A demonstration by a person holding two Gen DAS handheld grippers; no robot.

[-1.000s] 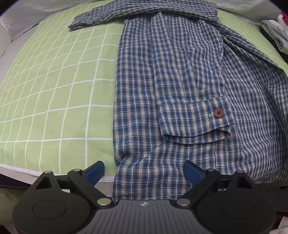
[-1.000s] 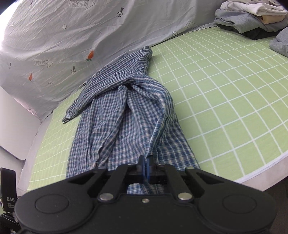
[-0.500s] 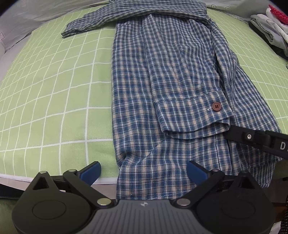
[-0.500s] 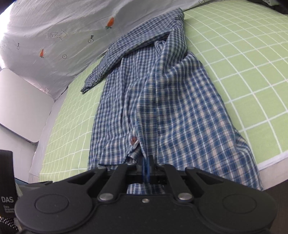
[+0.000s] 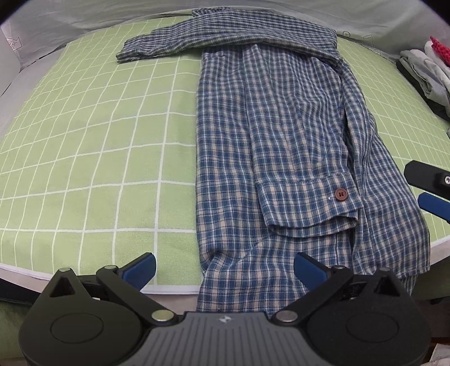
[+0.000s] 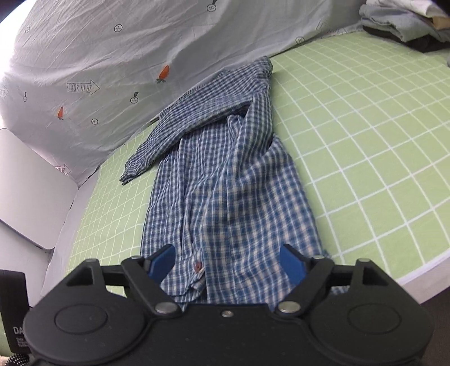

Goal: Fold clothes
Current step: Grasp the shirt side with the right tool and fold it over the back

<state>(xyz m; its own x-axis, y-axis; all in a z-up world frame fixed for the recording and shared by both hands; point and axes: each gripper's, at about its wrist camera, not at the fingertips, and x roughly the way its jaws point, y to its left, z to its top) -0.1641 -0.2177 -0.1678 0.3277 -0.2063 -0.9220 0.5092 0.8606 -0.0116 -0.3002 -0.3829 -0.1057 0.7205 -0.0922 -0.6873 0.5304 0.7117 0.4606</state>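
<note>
Plaid shirt [image 6: 225,197] now released, right hand-held gripper [image 6: 227,264] newly spread wide.

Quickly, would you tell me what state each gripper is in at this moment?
Left gripper: open, holding nothing, above the near hem of the plaid shirt.
Right gripper: open, holding nothing, over the shirt's cuff.

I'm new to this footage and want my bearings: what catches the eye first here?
A blue plaid shirt lies lengthwise down the middle of a green grid-patterned mat, one sleeve folded over its body with a brown cuff button showing. Both grippers are open near the hem: the left gripper at the mat's front edge, the right gripper over the cuff. A pile of other clothes sits at the far right.
</note>
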